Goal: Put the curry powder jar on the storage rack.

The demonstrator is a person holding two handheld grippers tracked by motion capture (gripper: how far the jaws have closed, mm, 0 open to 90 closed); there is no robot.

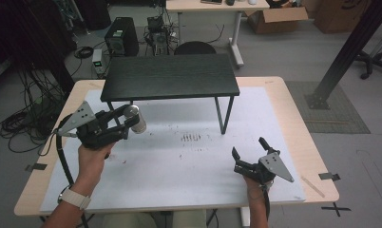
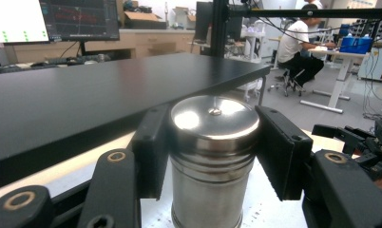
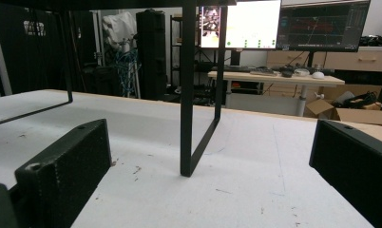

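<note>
My left gripper (image 1: pixel 132 118) is shut on a shiny steel canister (image 1: pixel 135 118), holding it upright above the white mat, near the front left corner of a small black shelf table (image 1: pixel 170 76). In the left gripper view the canister (image 2: pixel 213 156) stands between the two black pads (image 2: pixel 281 152), its lid about level with the black shelf top (image 2: pixel 84 95). My right gripper (image 1: pixel 250 147) rests low at the front right of the mat, jaws wide open with nothing between them. In the right gripper view, its pads (image 3: pixel 65 166) frame the shelf's right leg (image 3: pixel 189 95).
The white mat (image 1: pixel 179 161) covers most of the wooden table (image 1: pixel 293 118). Dark scuff marks (image 1: pixel 191 137) lie at its middle. A black post (image 1: pixel 346 52) rises at the right beyond the table. In the left gripper view, a person (image 2: pixel 298 42) sits at a far desk.
</note>
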